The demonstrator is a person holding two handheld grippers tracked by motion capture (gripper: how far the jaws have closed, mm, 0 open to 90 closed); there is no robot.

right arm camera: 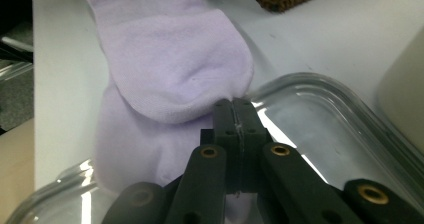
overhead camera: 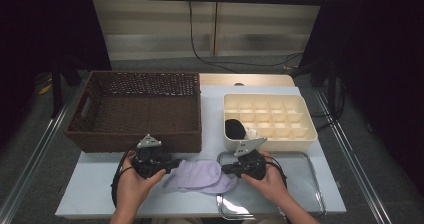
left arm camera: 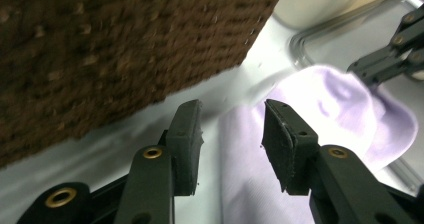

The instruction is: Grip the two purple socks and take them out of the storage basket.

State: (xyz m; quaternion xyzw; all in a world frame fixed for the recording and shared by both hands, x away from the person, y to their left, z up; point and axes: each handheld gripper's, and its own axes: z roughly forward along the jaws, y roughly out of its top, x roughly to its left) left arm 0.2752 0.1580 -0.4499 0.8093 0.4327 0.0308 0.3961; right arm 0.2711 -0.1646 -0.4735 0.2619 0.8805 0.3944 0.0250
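A pale worktop sits in a dim room, dark drapes at both sides and a light panelled wall far behind; at the near edge a person's hands hold the two grippers, with a lilac sock lying flat between them, its right end lapping over the rim of a clear tray at the near right. The left gripper hovers at the sock's left end, its jaws parted by about a pad's width and holding nothing, one pad over bare worktop and the other over cloth; the right gripper has its jaws pressed together at the sock's right edge, and in the right gripper view they appear to pinch a thin fold of it, though the nip itself is hard to see. The sock looks light, soft and limp, so it should sag and fold if lifted; a hold at the cuff or the toe edge seems best. Farther off stand a brown woven basket at the left and a cream compartment box at the right, a dark rolled item in one near cell.
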